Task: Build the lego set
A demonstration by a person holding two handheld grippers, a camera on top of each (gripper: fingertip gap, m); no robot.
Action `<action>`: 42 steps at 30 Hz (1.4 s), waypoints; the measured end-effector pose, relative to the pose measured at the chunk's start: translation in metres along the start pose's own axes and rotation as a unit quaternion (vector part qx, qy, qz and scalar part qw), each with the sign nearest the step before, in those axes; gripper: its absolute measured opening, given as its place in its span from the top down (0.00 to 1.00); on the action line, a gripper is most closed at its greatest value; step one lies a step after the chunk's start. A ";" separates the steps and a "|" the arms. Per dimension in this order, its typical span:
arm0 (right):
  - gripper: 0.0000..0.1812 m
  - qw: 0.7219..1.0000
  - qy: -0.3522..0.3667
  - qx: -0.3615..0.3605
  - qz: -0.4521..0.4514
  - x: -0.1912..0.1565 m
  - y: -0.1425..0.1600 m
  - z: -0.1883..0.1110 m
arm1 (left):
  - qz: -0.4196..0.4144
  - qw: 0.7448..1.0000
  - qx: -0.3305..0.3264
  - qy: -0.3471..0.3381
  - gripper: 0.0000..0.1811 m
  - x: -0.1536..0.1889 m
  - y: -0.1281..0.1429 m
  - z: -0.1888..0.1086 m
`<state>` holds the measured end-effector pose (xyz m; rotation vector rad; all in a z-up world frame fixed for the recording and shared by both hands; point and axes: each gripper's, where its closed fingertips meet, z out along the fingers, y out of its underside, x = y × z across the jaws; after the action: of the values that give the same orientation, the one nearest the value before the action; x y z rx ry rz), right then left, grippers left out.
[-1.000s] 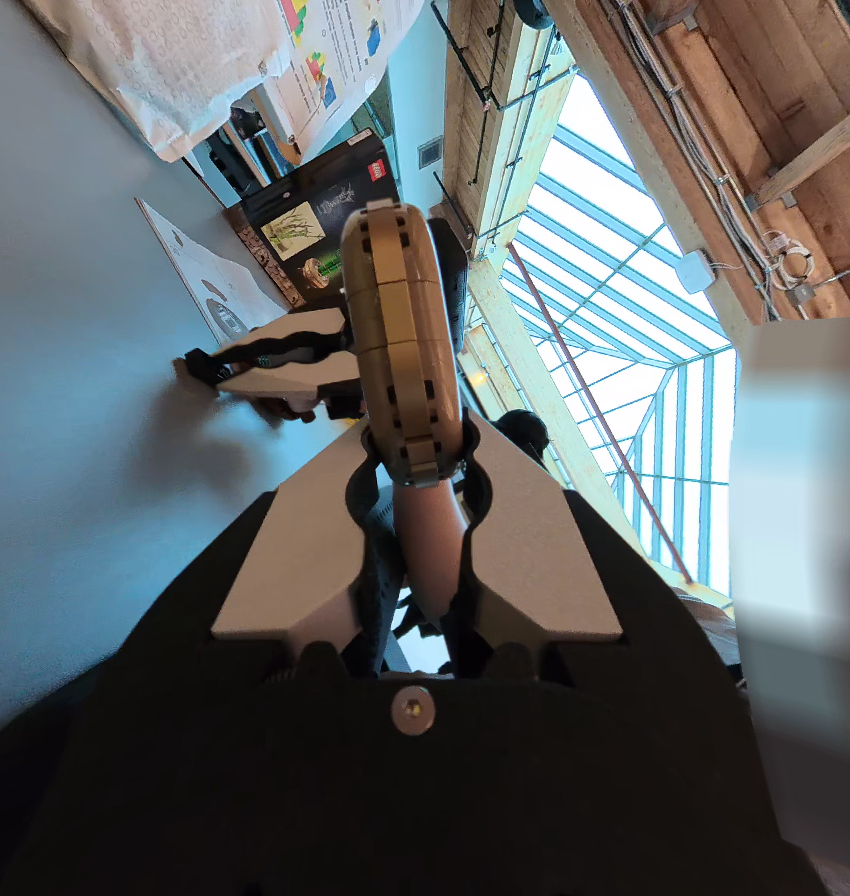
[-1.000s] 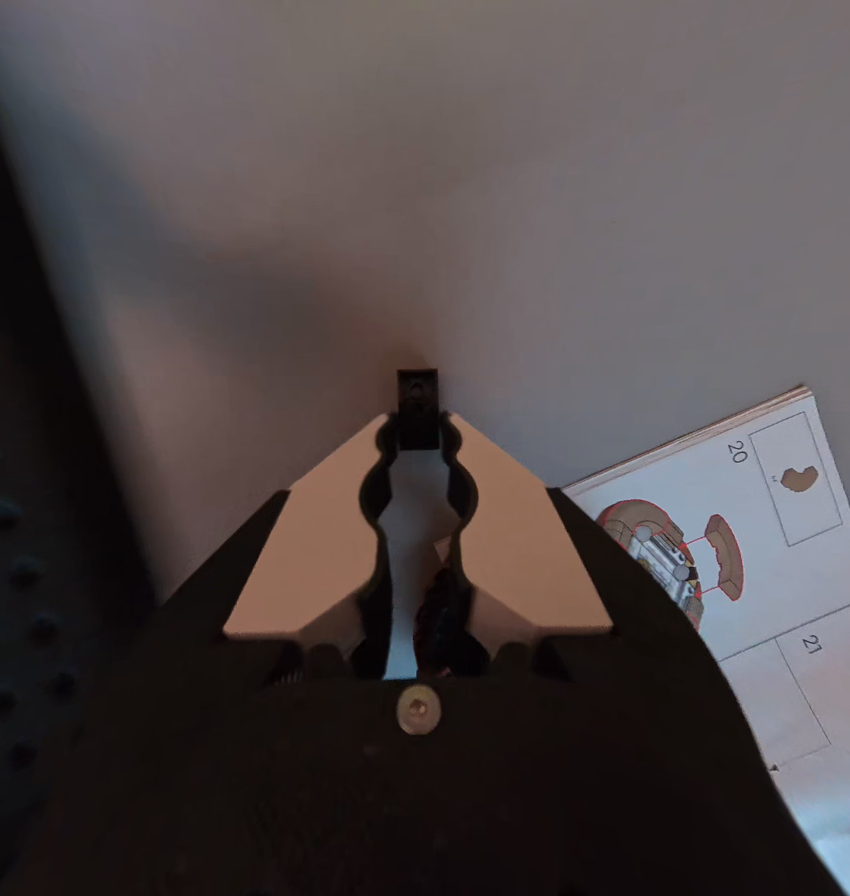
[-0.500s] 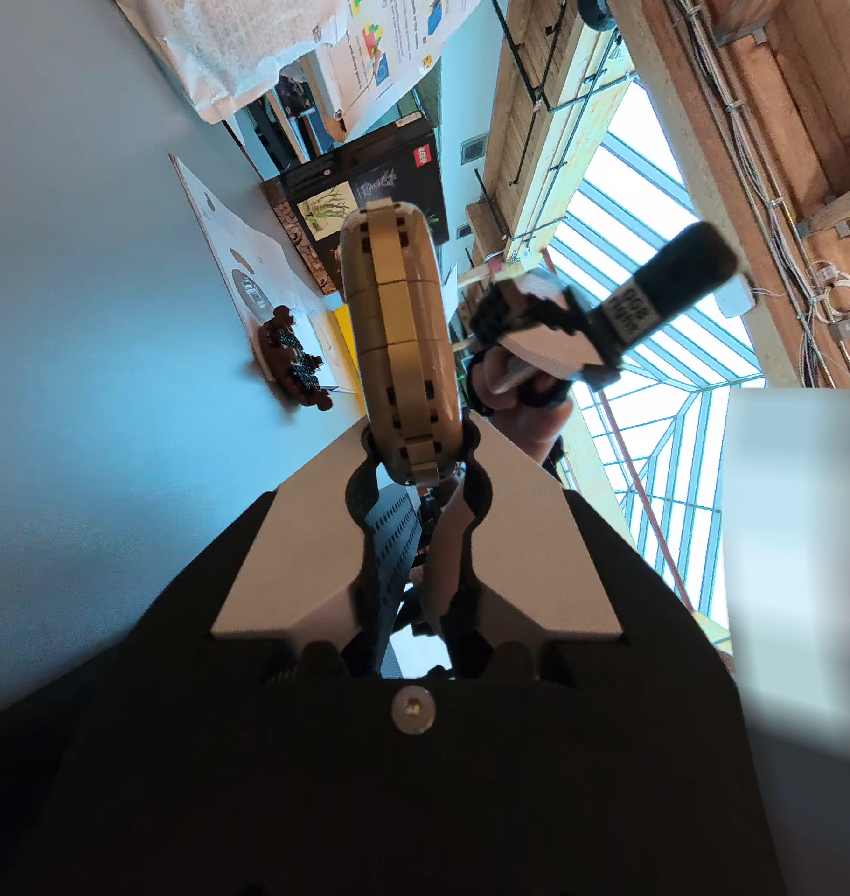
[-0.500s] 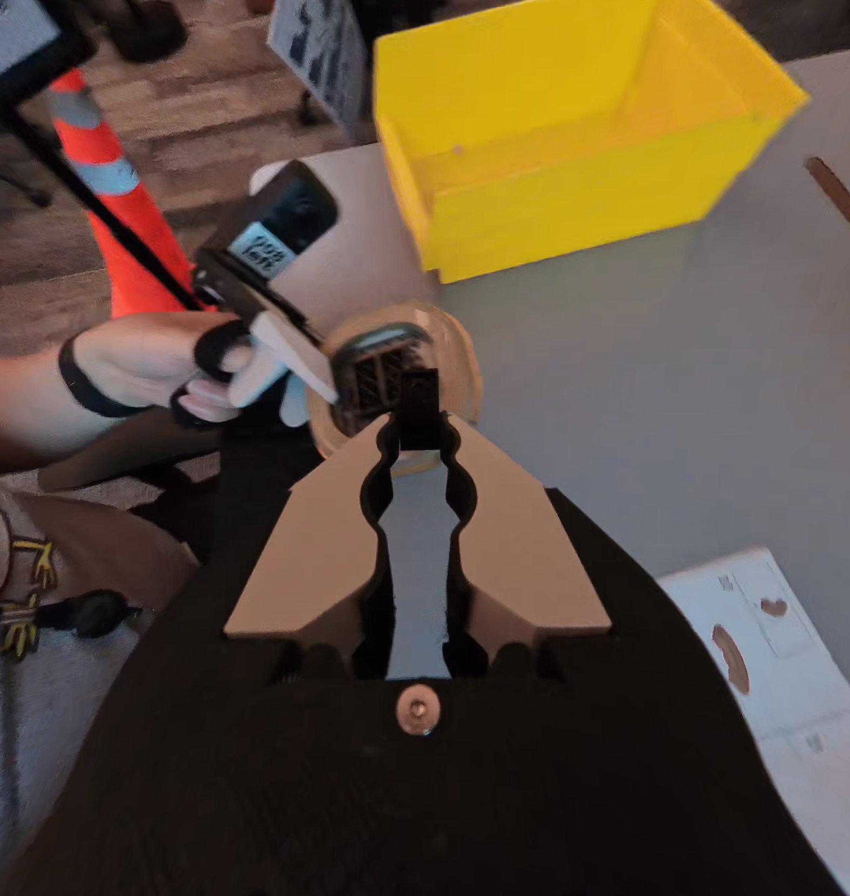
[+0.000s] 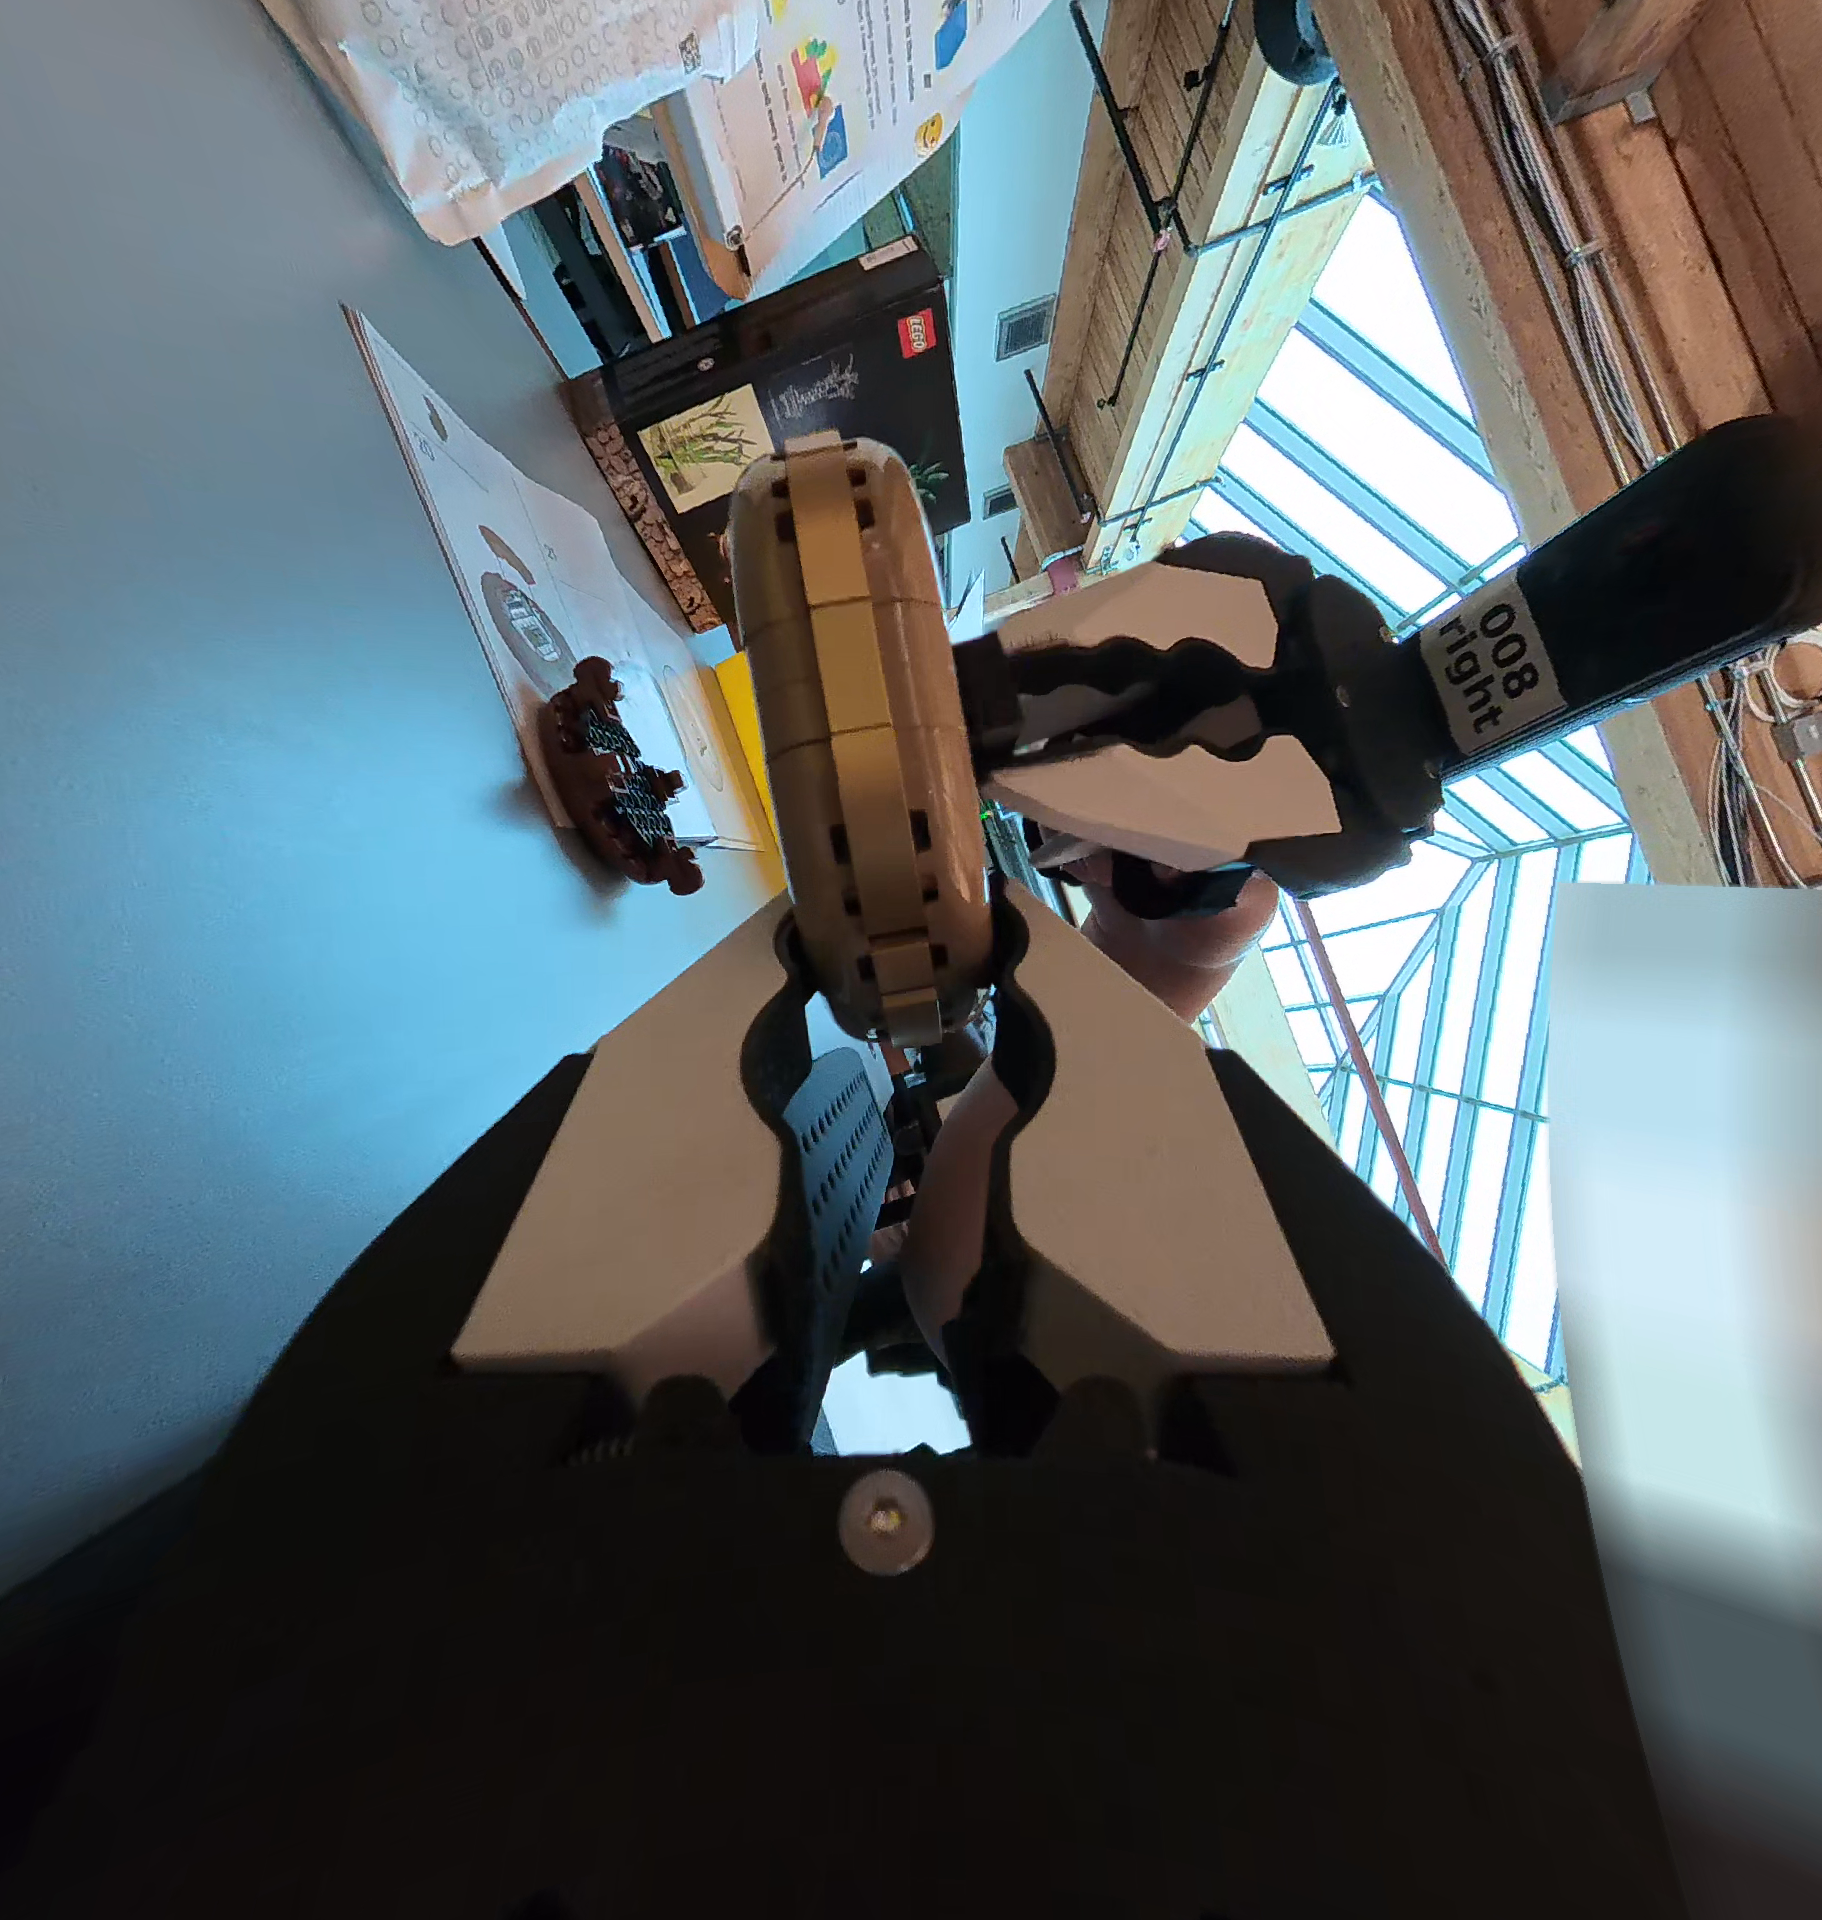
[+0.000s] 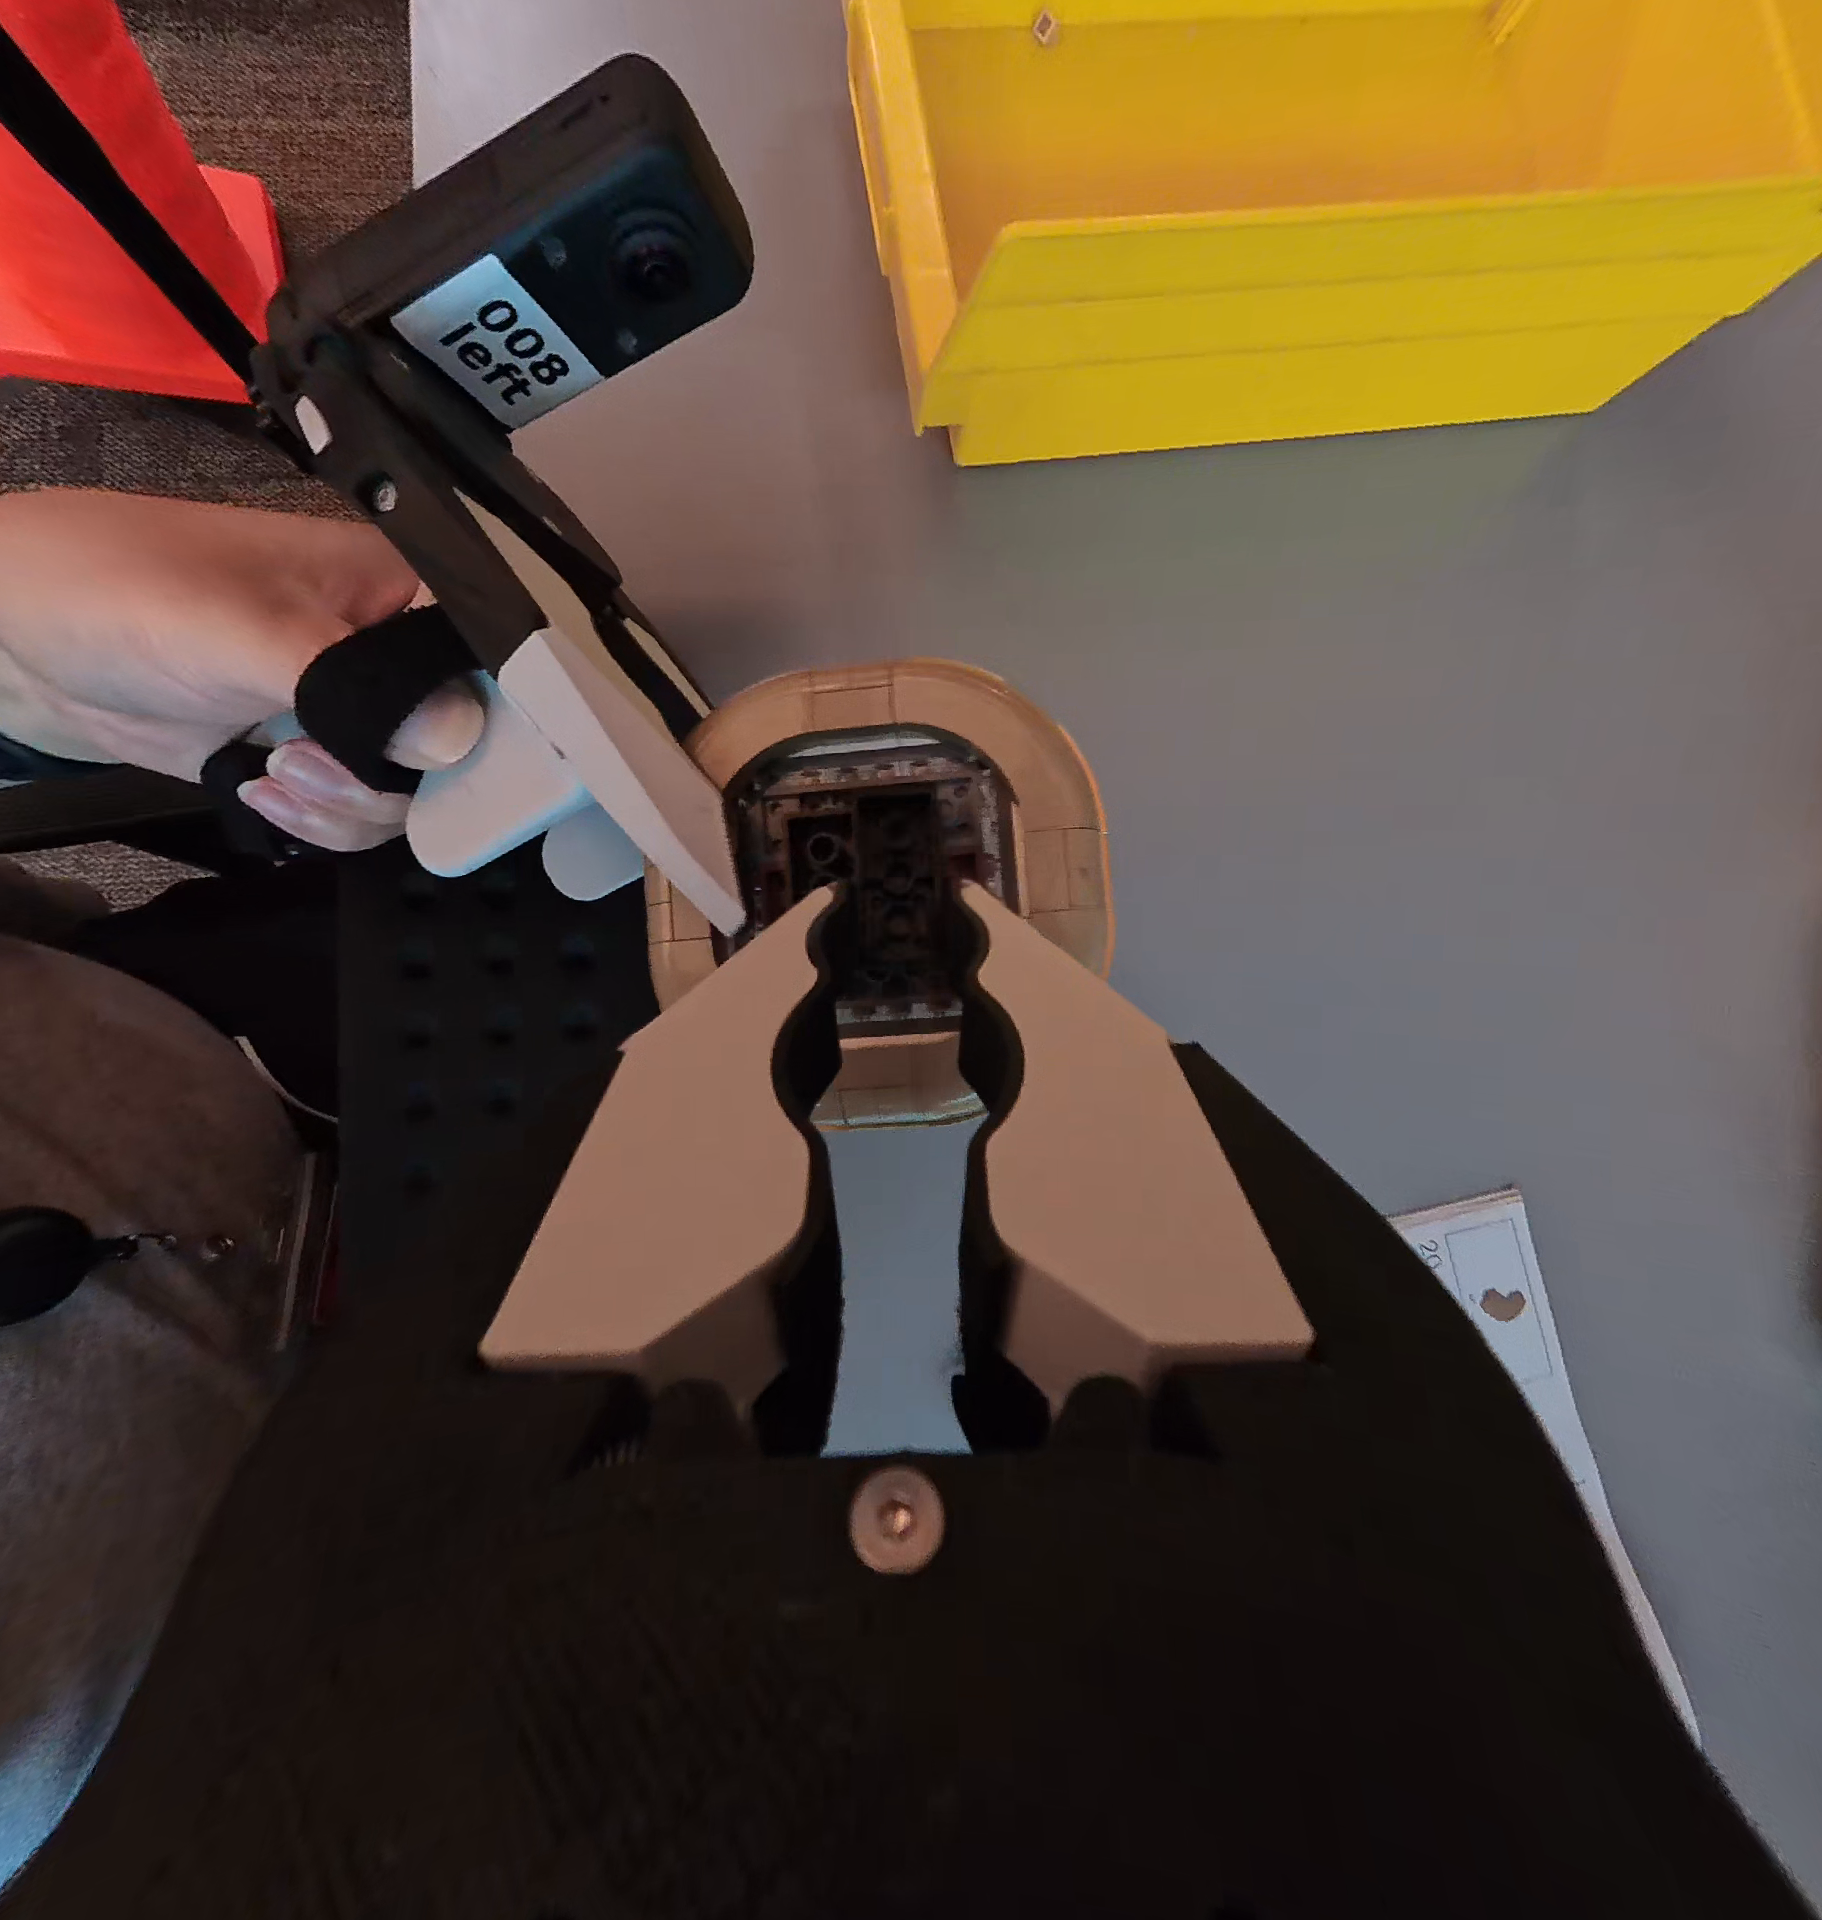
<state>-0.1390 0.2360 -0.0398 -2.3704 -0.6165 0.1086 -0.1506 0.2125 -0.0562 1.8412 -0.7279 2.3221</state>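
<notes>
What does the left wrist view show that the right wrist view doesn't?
Only the left wrist view shows the black set box, a brown studded piece on the table, and a glass roof overhead. Only the right wrist view shows the pot's dark inside with the black brick, plus an orange cone. Both show the tan pot held by the left gripper, the right gripper at it, the yellow bin and the instruction booklet.

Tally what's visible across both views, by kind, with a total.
Grippers: 2 (left, right)
Tan build: 1
Brown piece: 1
Yellow bin: 1
Booklet: 1
Set box: 1
Total: 7
</notes>
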 end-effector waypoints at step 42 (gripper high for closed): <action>0.56 0.900 -0.327 -0.027 0.288 -0.017 0.026 -0.006 | -0.039 0.996 -0.074 -0.023 0.84 0.027 0.029 0.007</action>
<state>-0.1425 0.2076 -0.0536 -2.4790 -0.1761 1.1968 -0.1616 0.1782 -0.0383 1.8312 -0.7944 2.1237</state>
